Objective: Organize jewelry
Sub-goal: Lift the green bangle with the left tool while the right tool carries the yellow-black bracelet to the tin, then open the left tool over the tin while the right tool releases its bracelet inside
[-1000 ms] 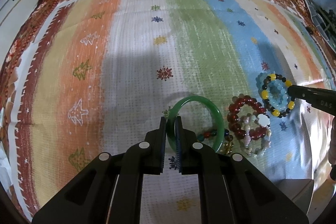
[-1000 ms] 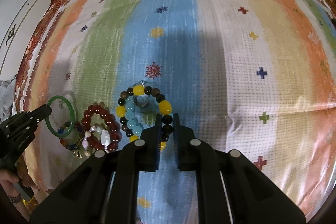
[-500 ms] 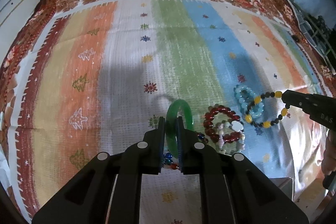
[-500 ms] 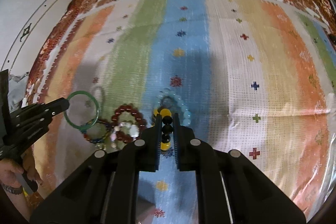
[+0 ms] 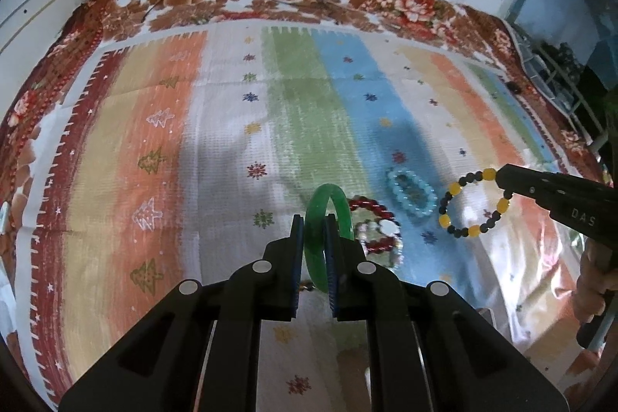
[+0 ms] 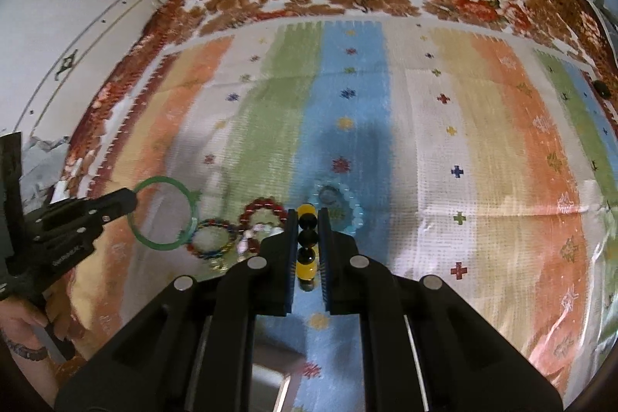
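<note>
My left hand-held gripper is clamped on the green bangle, which stands on edge between the pads, lifted clear of the striped cloth. My right hand-held gripper is closed on the black and yellow bead bracelet; from the left wrist view that bracelet hangs as an open loop in the air, off the cloth. So I judge two pieces are picked up and in hand, but neither is put away yet.

Left lying on the cloth are the pale blue bead bracelet on the blue stripe, the dark red bead bracelet just beside it, a pale pink and white bead bracelet overlapping the red one, and a multicoloured bead bracelet near my left gripper's side. These four sit close together in a loose cluster.

A pale box edge shows at the bottom of the right wrist view; I cannot tell if it is where the jewelry goes. I'd call the task early: most pieces are unsorted and nothing is visibly stored
</note>
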Action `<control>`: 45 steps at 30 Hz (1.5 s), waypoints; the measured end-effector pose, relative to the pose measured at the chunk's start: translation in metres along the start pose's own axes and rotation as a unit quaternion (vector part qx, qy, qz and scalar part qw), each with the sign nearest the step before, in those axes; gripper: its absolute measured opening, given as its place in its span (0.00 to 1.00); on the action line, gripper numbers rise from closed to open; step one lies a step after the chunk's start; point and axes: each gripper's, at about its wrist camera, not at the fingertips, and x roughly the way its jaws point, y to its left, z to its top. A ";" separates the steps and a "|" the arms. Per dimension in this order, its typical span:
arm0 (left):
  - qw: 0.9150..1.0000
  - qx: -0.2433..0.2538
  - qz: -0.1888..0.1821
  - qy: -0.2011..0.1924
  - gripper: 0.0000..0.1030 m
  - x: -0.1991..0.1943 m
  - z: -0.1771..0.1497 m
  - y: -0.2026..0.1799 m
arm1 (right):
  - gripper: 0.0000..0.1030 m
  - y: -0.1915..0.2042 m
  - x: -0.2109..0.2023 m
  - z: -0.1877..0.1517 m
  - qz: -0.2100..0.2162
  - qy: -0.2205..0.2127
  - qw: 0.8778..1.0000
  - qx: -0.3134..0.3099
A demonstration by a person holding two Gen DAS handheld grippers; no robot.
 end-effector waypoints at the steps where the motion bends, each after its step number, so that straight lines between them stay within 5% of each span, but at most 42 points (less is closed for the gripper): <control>1: 1.000 0.000 -0.002 -0.001 0.10 -0.002 -0.001 -0.001 | 0.11 0.004 -0.007 -0.003 0.004 -0.007 1.000 -0.004; 21: 0.998 0.023 -0.040 -0.042 0.10 -0.062 -0.061 -0.039 | 0.11 0.040 -0.076 -0.073 0.049 -0.052 0.997 -0.035; 33: 0.997 0.056 -0.040 -0.016 0.10 -0.057 -0.101 -0.060 | 0.11 0.054 -0.069 -0.113 0.053 -0.020 0.997 -0.056; 45: 0.997 0.065 -0.046 0.009 0.10 -0.042 -0.105 -0.065 | 0.18 0.049 -0.059 -0.118 0.049 -0.001 0.997 -0.054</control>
